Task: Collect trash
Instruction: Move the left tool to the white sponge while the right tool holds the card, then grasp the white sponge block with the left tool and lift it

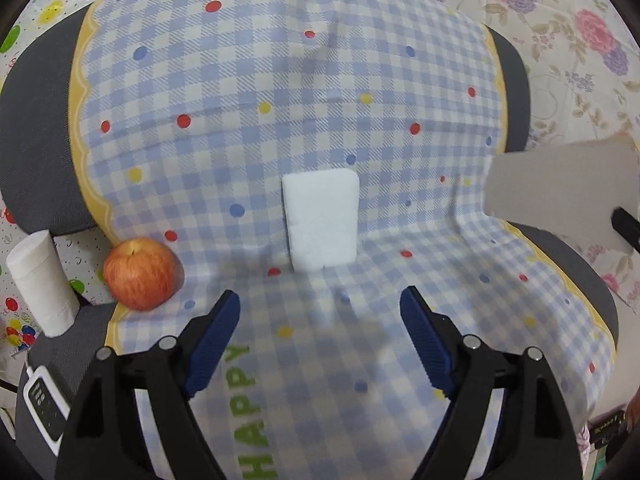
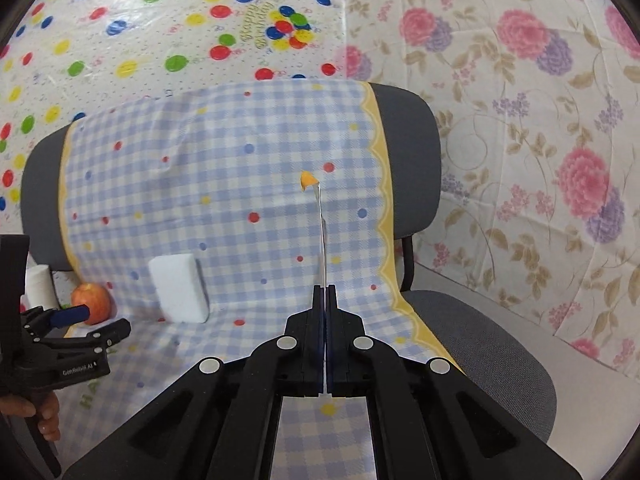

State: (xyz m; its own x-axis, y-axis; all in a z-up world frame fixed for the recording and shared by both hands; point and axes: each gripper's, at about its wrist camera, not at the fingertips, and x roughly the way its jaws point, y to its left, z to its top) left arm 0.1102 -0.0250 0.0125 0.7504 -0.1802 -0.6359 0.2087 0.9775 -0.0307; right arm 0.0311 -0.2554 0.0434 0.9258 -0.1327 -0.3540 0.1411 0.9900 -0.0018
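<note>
Blue-white checked cloth (red, yellow dots), white sponge, red apple

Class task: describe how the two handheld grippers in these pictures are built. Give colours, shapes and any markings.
Both are black plastic frames with silver round pivot pins on angular linkage arms. The left gripper has two fingers faced with ribbed blue pads. In the right wrist view its side bears small white lettering, and a black handle hangs below. The right gripper has the same black linkage and silver pins, with only a blue edge showing.
</note>
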